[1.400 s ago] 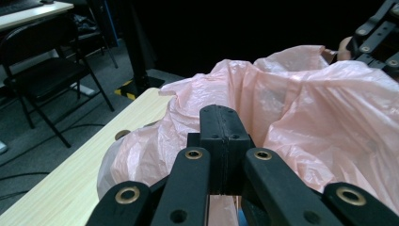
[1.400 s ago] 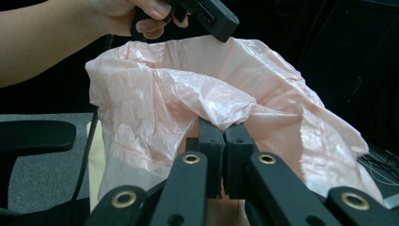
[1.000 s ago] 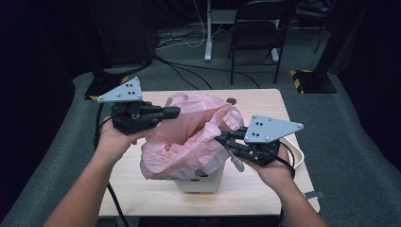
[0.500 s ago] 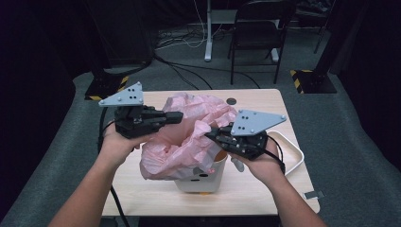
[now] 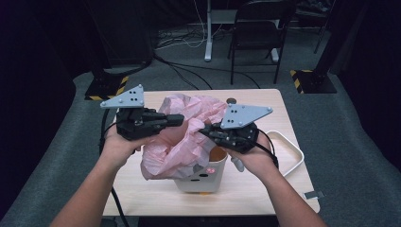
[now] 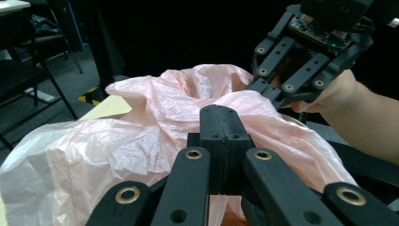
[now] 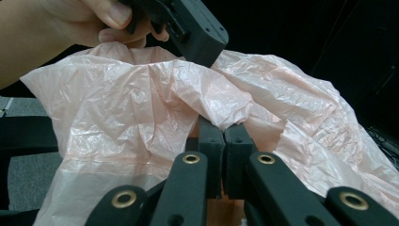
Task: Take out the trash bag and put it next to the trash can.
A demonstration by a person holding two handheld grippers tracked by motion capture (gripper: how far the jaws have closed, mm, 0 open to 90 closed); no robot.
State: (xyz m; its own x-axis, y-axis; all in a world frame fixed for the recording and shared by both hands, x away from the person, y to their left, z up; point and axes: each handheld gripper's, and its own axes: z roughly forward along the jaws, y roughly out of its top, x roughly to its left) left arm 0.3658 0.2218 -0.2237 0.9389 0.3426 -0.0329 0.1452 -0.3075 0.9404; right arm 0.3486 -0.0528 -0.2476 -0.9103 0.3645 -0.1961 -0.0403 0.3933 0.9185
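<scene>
both claws pinch the pink bag (image 5: 189, 137); from above, it drapes a cream bin (image 5: 201, 177).

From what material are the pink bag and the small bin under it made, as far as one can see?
The pink bag looks like thin plastic film: it is half see-through, finely creased and shiny where light hits it. The small bin seems to be hard plastic with a smooth cream outside and an orange inside; its even, stiff wall suggests this, but coated metal cannot be ruled out.

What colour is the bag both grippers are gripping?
Pale translucent pink; the bag shows best in the right gripper view.
</scene>
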